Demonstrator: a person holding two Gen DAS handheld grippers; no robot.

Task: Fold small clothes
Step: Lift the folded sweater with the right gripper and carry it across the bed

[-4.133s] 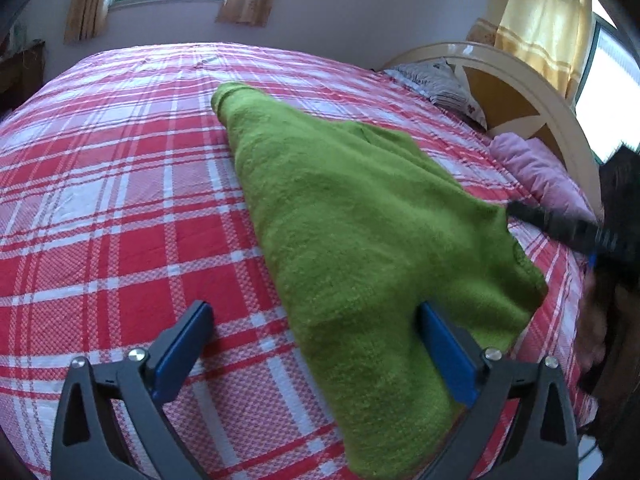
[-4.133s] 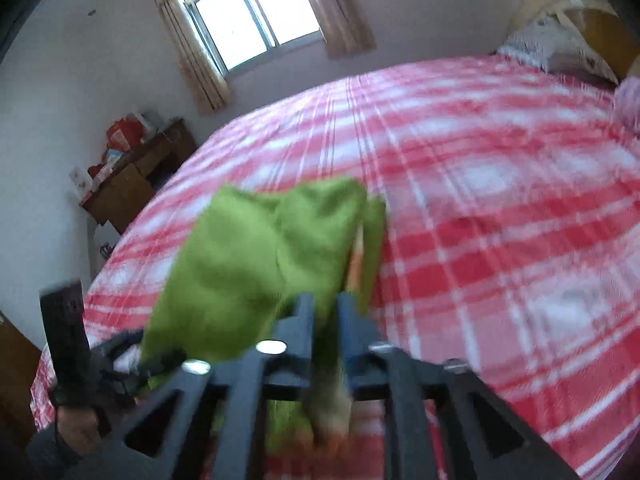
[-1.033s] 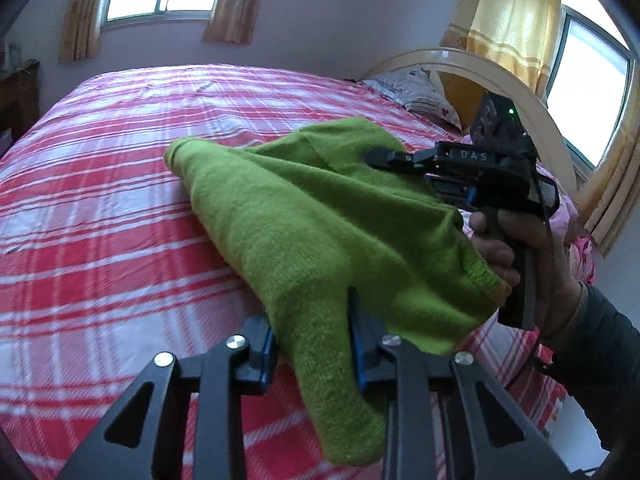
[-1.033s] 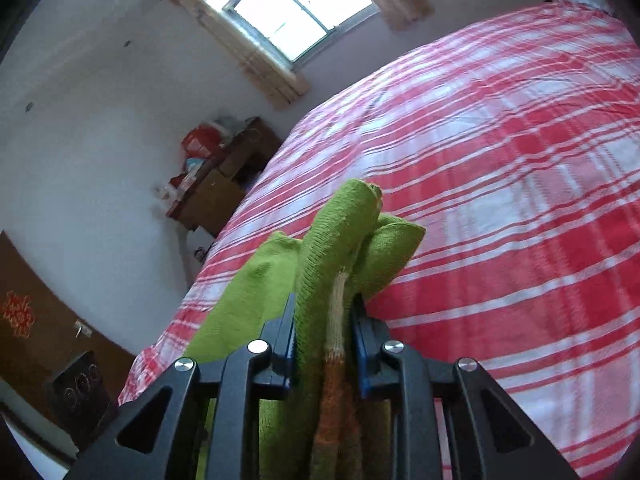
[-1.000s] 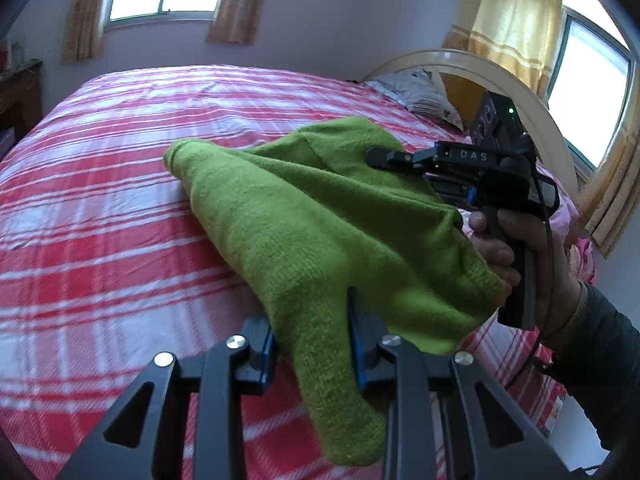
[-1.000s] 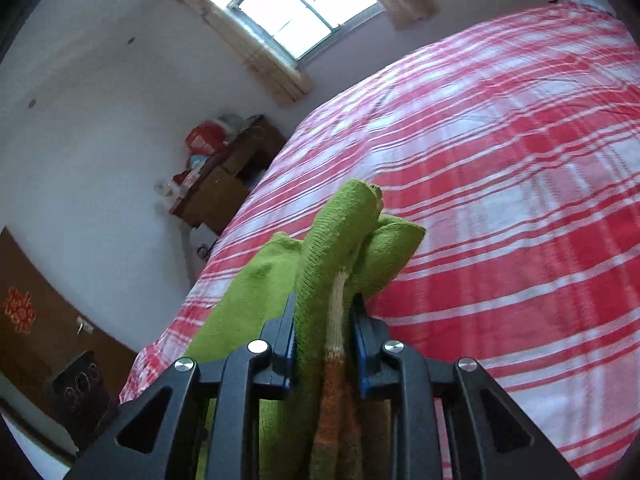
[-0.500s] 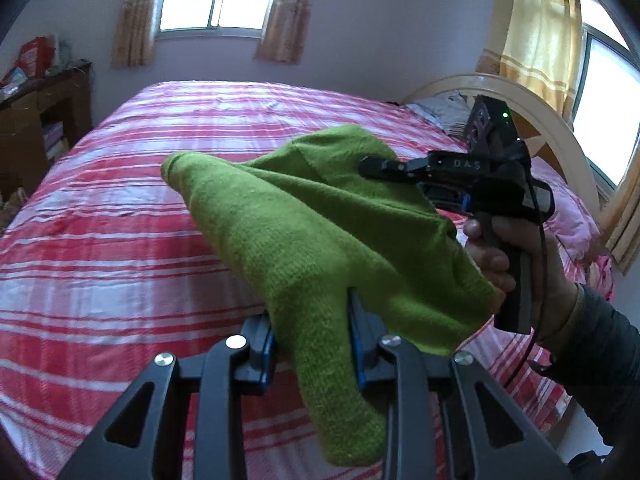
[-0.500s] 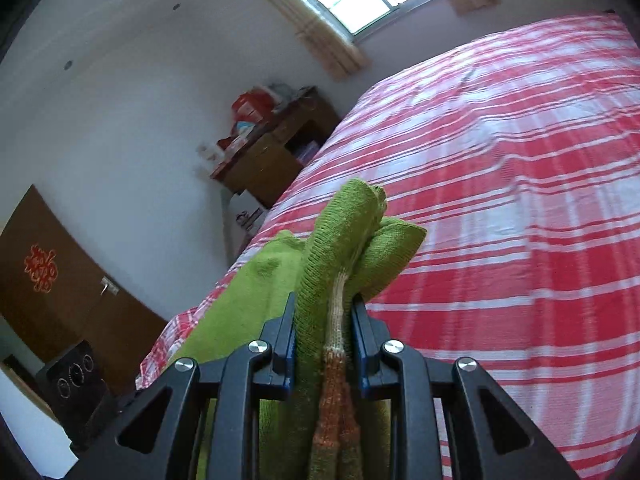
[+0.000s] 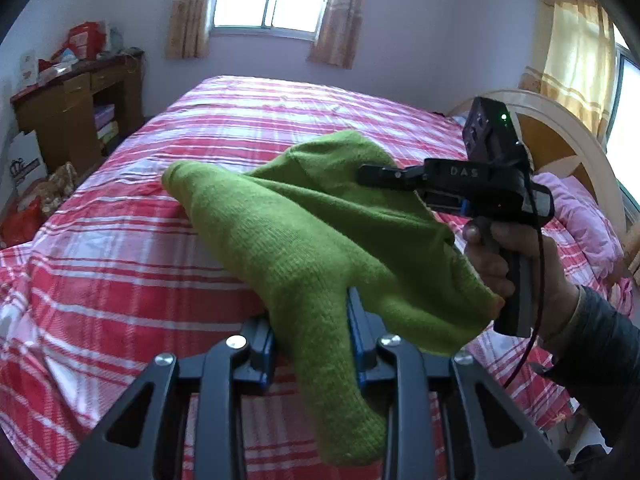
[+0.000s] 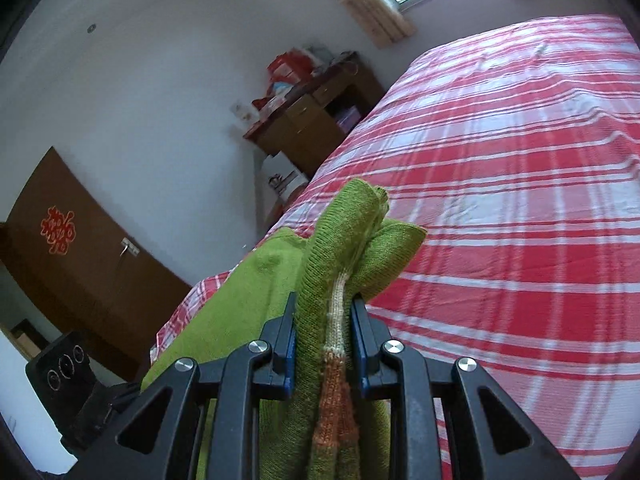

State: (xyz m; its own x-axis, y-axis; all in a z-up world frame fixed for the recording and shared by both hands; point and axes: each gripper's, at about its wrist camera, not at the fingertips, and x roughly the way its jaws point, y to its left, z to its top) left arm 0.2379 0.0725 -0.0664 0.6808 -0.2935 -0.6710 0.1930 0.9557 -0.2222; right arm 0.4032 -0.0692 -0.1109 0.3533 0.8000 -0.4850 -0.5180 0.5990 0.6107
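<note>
A small green knitted garment (image 9: 304,232) hangs in the air above the red-and-white plaid bed (image 9: 120,264), stretched between both grippers. My left gripper (image 9: 312,332) is shut on one bunched end of it, and a loose tail droops below the fingers. In the left wrist view the right gripper (image 9: 366,174) is at the right, held by a hand (image 9: 496,256), and bites into the far edge of the garment. In the right wrist view my right gripper (image 10: 324,332) is shut on a thick folded bundle of the green garment (image 10: 344,248), which shows a cream and orange stripe.
A wooden desk (image 9: 76,120) with boxes stands beside the bed at the left. A curved headboard (image 9: 560,140) and pink pillows (image 9: 576,220) lie at the right. A brown door (image 10: 80,264) is in the left of the right wrist view. Bags sit on the floor (image 9: 36,200).
Both grippers swung across the room with the garment still clamped. The desk and the door have come into view, and the garment now hangs nearer the bed's foot edge.
</note>
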